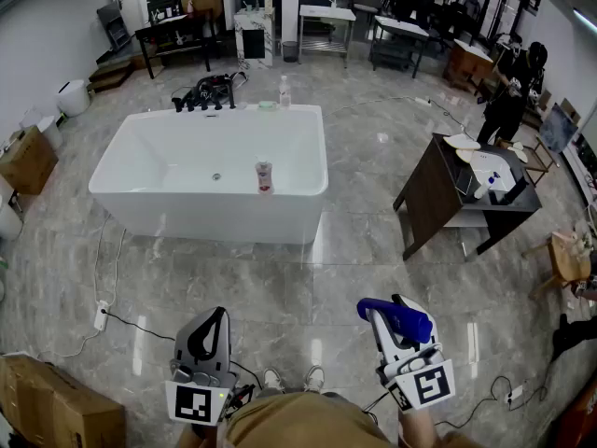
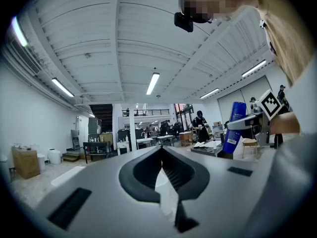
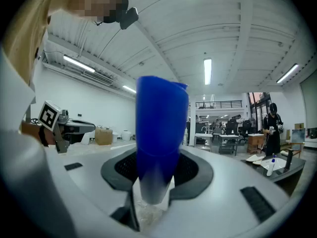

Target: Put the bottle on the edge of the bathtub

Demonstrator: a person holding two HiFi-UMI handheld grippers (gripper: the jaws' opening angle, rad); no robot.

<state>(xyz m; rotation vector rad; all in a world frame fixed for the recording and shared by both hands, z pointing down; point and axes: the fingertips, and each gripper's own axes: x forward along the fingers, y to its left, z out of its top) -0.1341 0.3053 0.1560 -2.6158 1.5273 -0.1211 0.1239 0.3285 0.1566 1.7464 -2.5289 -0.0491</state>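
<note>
Grey marble floor, white bathtub point(image 1: 205, 215) far ahead; near, right gripper point(image 1: 390, 311) clamps blue bottle point(image 1: 406, 323), left gripper point(image 1: 218, 314) closed, empty

Between the jaws of the right gripper point(image 3: 154, 180), the blue bottle's point(image 3: 162, 128) lower end is blurred, and its tip drops out of sight behind the pads. The bottle hides whatever lies straight ahead of those jaws. Far ahead of them, 1 small bottle point(image 1: 264, 176) stands at the bathtub's point(image 1: 205, 217) near wall. Whether it is on the rim or inside cannot be told, and its label is too small to read.
</note>
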